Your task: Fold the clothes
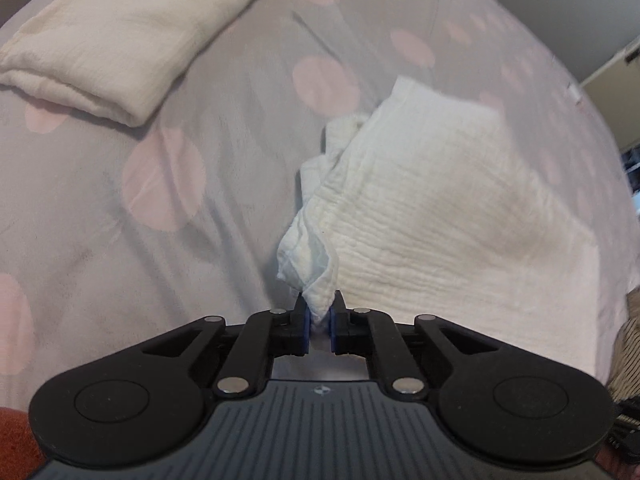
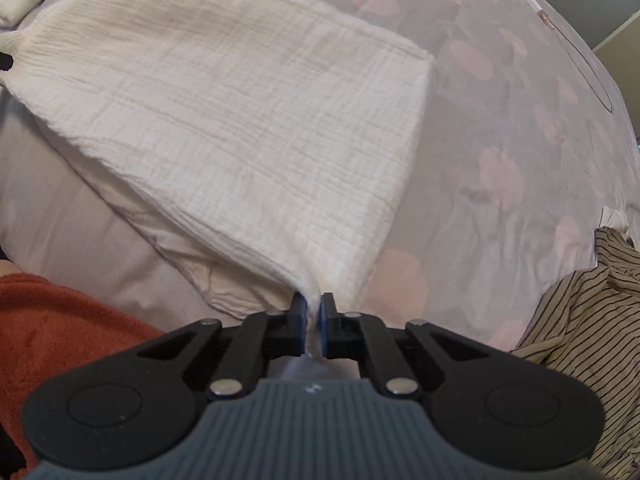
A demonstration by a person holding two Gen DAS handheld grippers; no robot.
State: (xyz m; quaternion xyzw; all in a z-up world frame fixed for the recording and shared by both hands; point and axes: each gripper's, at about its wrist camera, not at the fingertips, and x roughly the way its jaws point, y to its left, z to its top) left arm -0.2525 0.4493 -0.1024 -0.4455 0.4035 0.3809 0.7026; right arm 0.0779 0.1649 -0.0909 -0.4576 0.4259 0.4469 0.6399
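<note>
A white crinkled muslin cloth (image 1: 440, 208) lies partly lifted over a grey bedsheet with pink dots (image 1: 160, 184). My left gripper (image 1: 319, 312) is shut on a bunched corner of the cloth. My right gripper (image 2: 313, 312) is shut on another corner of the same cloth (image 2: 240, 112), which stretches away from it up and to the left. A second layer of the cloth shows beneath its near left edge.
A folded cream cloth (image 1: 132, 36) lies on the bed at the far left. A striped beige garment (image 2: 588, 320) is bunched at the right. A rust-orange fabric (image 2: 60, 320) is at the near left. A thin cable (image 2: 576, 52) lies on the sheet at the far right.
</note>
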